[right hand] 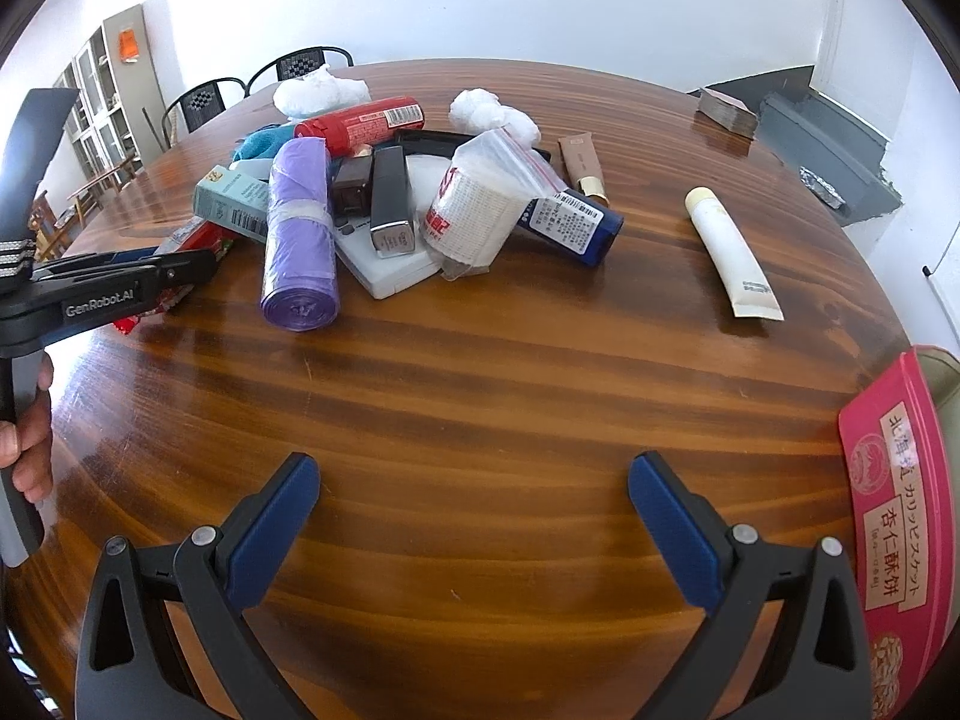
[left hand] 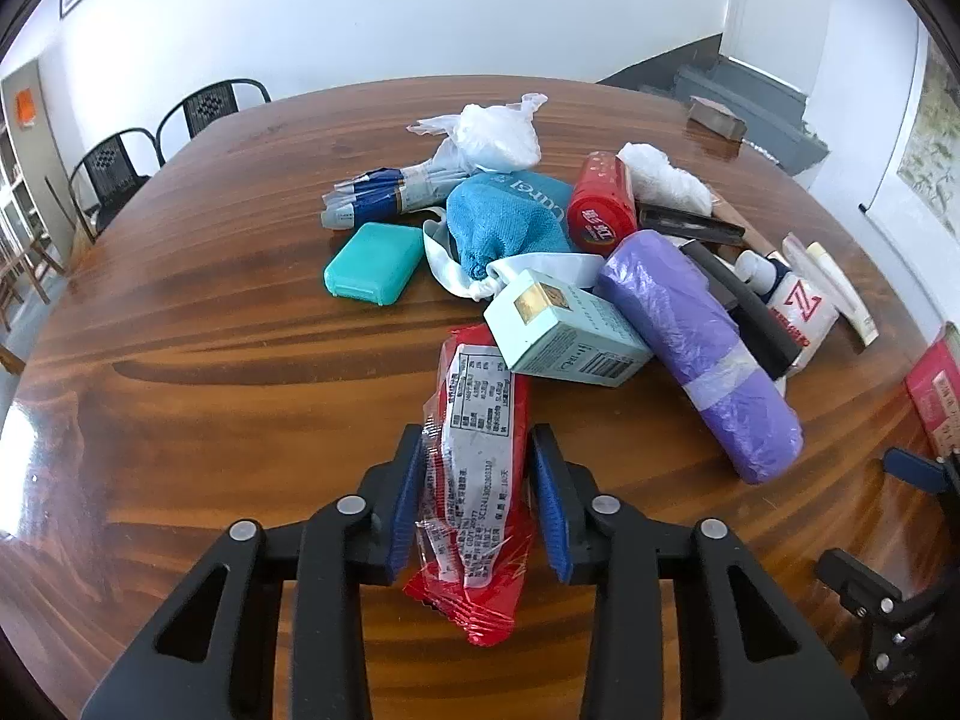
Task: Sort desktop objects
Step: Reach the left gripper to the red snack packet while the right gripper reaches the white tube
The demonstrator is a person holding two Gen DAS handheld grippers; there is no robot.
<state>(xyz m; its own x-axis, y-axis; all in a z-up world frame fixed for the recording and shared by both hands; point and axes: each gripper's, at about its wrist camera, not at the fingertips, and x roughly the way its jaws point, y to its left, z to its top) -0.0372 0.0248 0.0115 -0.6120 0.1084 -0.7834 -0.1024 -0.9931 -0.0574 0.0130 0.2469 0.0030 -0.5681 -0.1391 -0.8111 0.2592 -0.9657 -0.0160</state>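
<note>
Straddling red snack packet (left hand: 474,480), left gripper (left hand: 480,504) low, right gripper (right hand: 474,516) spread

A glossy wooden tabletop (right hand: 480,372) carries a heap of small items near its far edge: a purple bag roll (right hand: 298,228), a teal case (left hand: 373,262), a cream tube (right hand: 732,252) lying apart, and a pink tin (right hand: 894,534) at the right edge.

Both views bright, daylight. Source probably a window off to the left: white glare patch on the table (left hand: 24,456) at its left edge in the left wrist view, softer sheen across the table (right hand: 480,360) in the right. Shadows soft, short. Heavy fisheye bend, black vignette in the corners. Centre sharp, edges slightly soft. Walls near blown out.
</note>
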